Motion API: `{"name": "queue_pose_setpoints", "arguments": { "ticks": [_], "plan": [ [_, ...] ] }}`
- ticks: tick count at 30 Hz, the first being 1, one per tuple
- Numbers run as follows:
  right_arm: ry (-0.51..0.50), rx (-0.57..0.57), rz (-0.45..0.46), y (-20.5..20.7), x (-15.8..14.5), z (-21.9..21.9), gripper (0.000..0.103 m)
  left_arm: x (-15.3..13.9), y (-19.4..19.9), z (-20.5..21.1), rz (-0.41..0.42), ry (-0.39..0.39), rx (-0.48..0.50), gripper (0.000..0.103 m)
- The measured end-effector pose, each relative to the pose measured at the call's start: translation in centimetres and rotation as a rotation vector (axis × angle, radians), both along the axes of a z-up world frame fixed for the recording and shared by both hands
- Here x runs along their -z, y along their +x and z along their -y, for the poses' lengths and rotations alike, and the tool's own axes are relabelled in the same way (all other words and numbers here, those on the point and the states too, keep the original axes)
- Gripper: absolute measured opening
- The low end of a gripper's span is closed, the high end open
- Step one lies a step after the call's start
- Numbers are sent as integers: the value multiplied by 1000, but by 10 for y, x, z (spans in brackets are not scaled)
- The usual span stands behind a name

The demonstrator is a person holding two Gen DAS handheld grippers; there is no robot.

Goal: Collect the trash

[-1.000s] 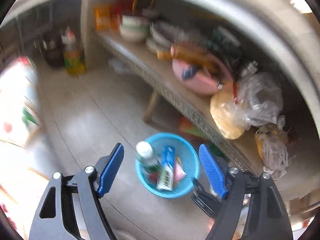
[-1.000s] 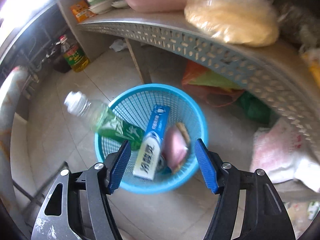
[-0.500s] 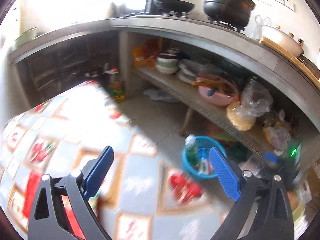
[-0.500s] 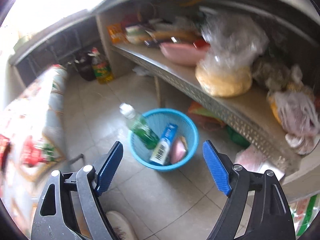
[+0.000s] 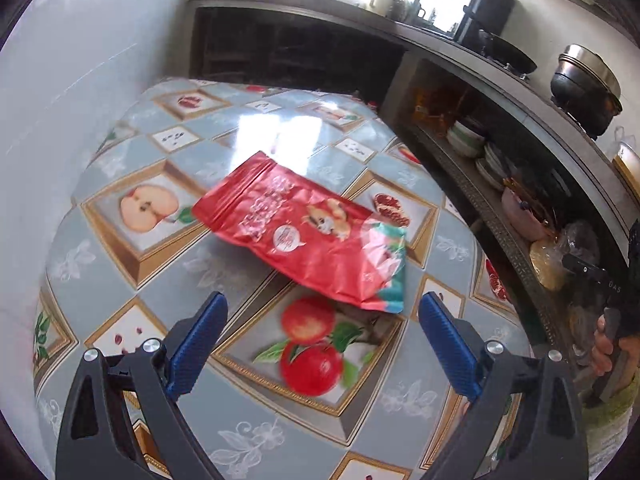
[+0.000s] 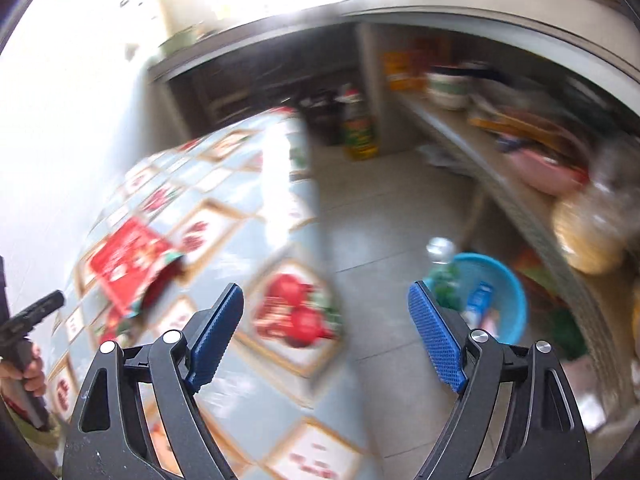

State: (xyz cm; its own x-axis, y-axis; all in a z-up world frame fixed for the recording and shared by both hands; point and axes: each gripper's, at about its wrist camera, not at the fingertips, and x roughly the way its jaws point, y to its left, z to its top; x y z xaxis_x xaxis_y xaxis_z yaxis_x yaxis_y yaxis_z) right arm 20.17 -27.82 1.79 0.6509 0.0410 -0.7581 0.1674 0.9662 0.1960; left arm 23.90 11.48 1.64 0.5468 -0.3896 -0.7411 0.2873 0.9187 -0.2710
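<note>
Left claw (image 5: 322, 320) gaping, empty; red snack bag (image 5: 304, 232) flat on table (image 5: 248, 400), just ahead.

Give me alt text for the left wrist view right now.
A red snack pouch lies flat on a table covered with a fruit-print cloth, just beyond the open, empty left gripper. To the right, kitchen shelves hold bowls and bags, and a hand grips the other tool's handle.
</note>
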Motion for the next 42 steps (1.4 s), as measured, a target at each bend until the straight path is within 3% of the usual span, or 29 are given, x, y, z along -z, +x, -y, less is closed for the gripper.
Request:
{"name": "queue_pose_setpoints", "arguments": {
  "ticks": [6,10,17,22,26,28,31,36,42],
  "plan": [
    [93,-174,-61,60,12,-65,81,15,-4,-7,-21,-37,5,94],
    [119,-237,-111,98,23,-95,80,23,-2,-6,-46,-80,22,85],
    [187,-221,-229,151,49,-115,66,33,7,-24,-88,-161,-19,62],
    [248,-184,-327,170,70,-118,51,38,9,-29,-109,-199,-26,47],
    [305,-171,-371,171,81,-120,36,41,9,-28,-113,-204,-14,41],
    [334,-167,-378,171,84,-121,18,43,9,-27,-121,-213,-9,39],
    [423,-162,-388,167,90,-117,5,47,10,-25,-137,-222,-8,38],
    [508,-196,-328,143,71,-118,0,45,8,-27,-137,-221,-18,38],
    [436,-284,-276,81,42,-131,0,43,-2,-45,-141,-197,-44,38]
  ]
}}
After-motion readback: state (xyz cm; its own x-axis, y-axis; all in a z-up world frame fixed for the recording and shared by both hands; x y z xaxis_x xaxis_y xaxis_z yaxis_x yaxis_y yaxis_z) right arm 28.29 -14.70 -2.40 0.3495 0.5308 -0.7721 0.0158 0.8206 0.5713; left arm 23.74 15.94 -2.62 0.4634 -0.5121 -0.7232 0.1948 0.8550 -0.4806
